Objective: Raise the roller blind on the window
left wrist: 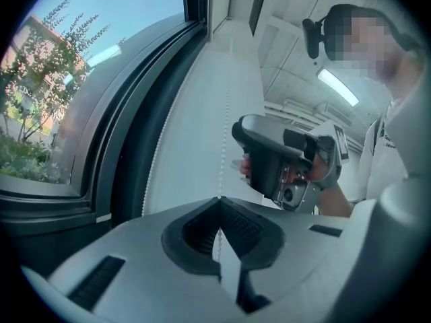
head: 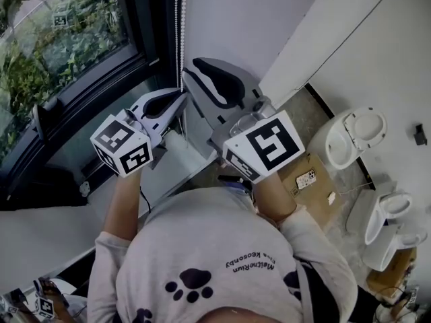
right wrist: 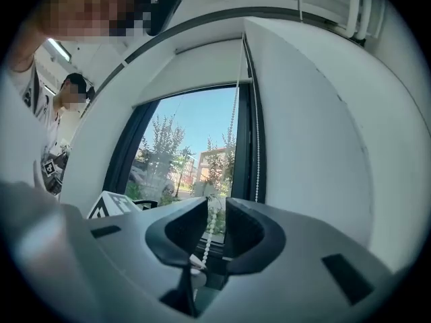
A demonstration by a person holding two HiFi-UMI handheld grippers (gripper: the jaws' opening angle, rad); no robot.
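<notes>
A white bead chain (head: 178,19) hangs beside the dark window frame (head: 101,86). In the left gripper view one strand of the bead chain (left wrist: 223,140) runs up from my left gripper (left wrist: 219,206), which is shut on it; a second strand (left wrist: 152,170) hangs nearer the frame. My right gripper (right wrist: 215,210) is open, with the bead chain (right wrist: 209,229) hanging loose in the gap between its pads. The white roller blind (right wrist: 202,69) covers only the top of the window. In the head view the left gripper (head: 179,99) and right gripper (head: 193,71) stand close together under the chain.
A white wall (right wrist: 316,133) flanks the window on the right. On the floor at the right stand white toilets (head: 353,136) and a cardboard box (head: 311,178). A second person (right wrist: 67,93) stands at the left in the right gripper view.
</notes>
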